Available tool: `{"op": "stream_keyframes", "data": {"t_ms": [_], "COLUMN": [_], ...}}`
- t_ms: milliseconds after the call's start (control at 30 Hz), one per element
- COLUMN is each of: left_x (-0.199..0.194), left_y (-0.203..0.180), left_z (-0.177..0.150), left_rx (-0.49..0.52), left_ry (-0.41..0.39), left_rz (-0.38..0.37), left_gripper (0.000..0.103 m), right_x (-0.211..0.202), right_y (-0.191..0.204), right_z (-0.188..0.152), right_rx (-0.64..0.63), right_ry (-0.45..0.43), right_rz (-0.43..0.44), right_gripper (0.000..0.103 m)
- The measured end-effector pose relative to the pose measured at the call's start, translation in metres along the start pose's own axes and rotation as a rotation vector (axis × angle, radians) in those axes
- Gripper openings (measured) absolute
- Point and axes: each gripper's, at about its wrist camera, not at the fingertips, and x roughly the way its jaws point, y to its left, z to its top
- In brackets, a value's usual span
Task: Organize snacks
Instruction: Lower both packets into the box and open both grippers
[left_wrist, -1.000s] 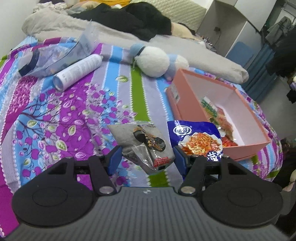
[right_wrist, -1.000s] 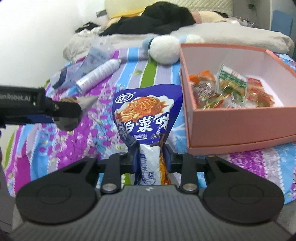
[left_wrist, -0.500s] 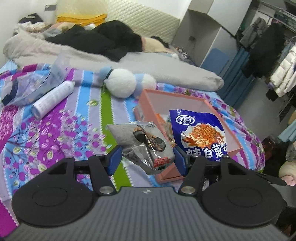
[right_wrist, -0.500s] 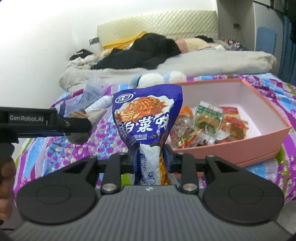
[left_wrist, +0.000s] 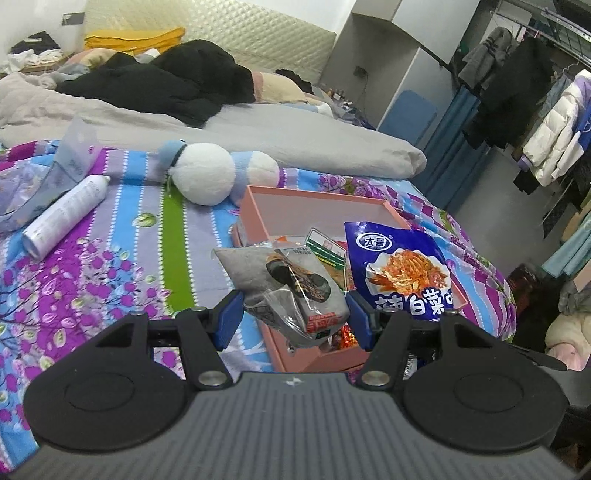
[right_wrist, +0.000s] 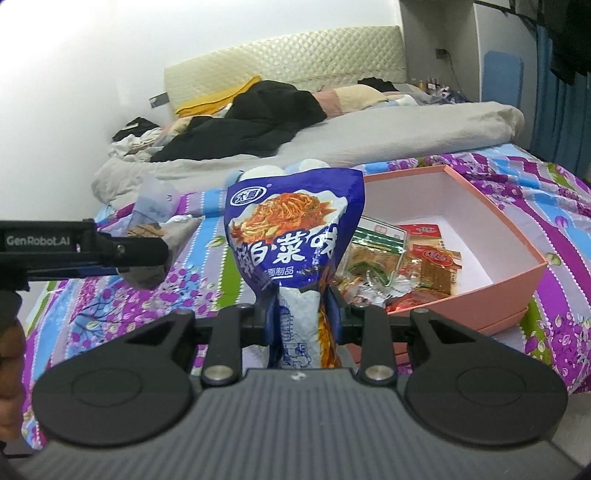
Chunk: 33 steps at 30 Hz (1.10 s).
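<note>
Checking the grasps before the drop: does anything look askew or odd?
Yes. The right gripper pinches the blue snack bag low, crumpling its bottom. The grey snack packet sits tilted in the left gripper over the pink box.

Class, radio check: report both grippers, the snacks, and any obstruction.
Left gripper shut on grey snack packet. Right gripper shut on blue snack bag. Pink box open, part-filled; path unobstructed.

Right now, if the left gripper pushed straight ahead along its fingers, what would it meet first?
Probably the open pink cardboard box with its snack packets; the left gripper and its grey snack pouch point there, though depth is unclear.
</note>
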Motion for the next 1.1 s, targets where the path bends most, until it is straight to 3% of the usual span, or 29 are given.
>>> {"op": "stream_keyframes", "data": {"t_ms": [500, 833, 933, 967, 1000, 1100], "left_x": [0.121, 0.183, 0.193, 0.195, 0.195, 0.191], "left_y": [-0.022, -0.017, -0.014, -0.013, -0.012, -0.01], "left_z": [0.044, 0.056, 0.057, 0.057, 0.058, 0.062], "left_rx": [0.058, 0.07, 0.072, 0.072, 0.07, 0.073], "left_ry": [0.073, 0.131, 0.149, 0.149, 0.146, 0.13], "left_rz": [-0.024, -0.023, -0.016, -0.016, -0.018, -0.011], "left_gripper": [0.066, 0.066, 0.068, 0.074, 0.082, 0.085], "right_x": [0.078, 0.131, 0.142, 0.145, 0.148, 0.154], "right_y": [-0.051, -0.079, -0.082, -0.084, -0.085, -0.086], "right_z": [0.024, 0.027, 0.027, 0.027, 0.027, 0.026], "right_rx": [0.041, 0.074, 0.079, 0.083, 0.087, 0.097], "right_ry": [0.066, 0.118, 0.13, 0.139, 0.146, 0.164], "right_rz": [-0.035, -0.047, -0.053, -0.053, -0.053, -0.058], "right_gripper": [0.032, 0.034, 0.035, 0.036, 0.041, 0.053]}}
